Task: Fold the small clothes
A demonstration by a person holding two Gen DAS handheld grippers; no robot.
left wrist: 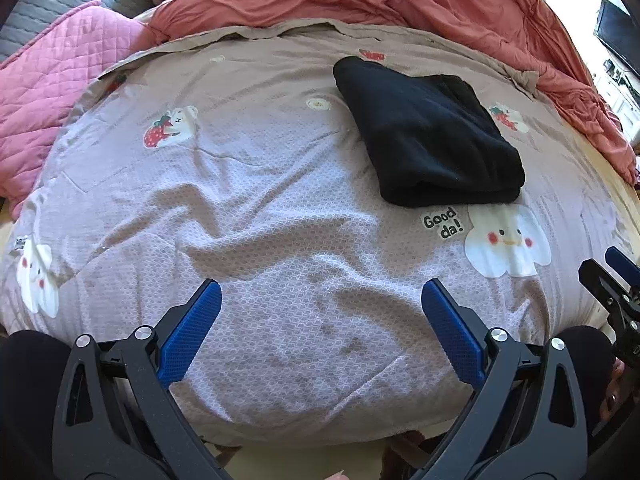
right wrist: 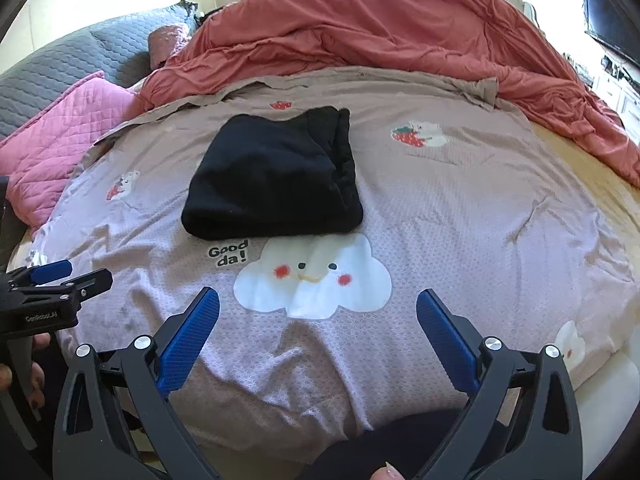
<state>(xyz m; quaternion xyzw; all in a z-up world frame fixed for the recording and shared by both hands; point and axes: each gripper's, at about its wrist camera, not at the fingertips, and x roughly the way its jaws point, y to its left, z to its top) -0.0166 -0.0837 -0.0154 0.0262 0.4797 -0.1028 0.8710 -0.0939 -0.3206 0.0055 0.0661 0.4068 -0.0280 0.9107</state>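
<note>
Nearest me, my left gripper (left wrist: 321,294) has its jaws spread wide, the blue fingers (left wrist: 191,332) cross-hatched and rubbery on matte black arms, holding nothing and hovering over bare sheet (left wrist: 280,240). My right gripper (right wrist: 318,304) is just as wide apart and equally empty, above a white cloud face (right wrist: 312,276) printed on the fabric. The sheet is a mauve, finely waffled weave, rumpled into soft ridges, dotted with bear-and-strawberry prints. Just past the cloud and the words "Good da!" lies the garment (right wrist: 272,176), a black, fleecy, thick piece folded into a rough rectangle with a rounded fold along its near edge, well apart from both grippers. Farther back a crumpled coral duvet (right wrist: 380,28) heaps across the bed, with a quilted pink pillow (left wrist: 60,80) and a grey quilted one (right wrist: 80,56) to the left. Only the right view shows fingers gripping the left tool's handle; only the left view shows the sheet's left-hand prints.
</note>
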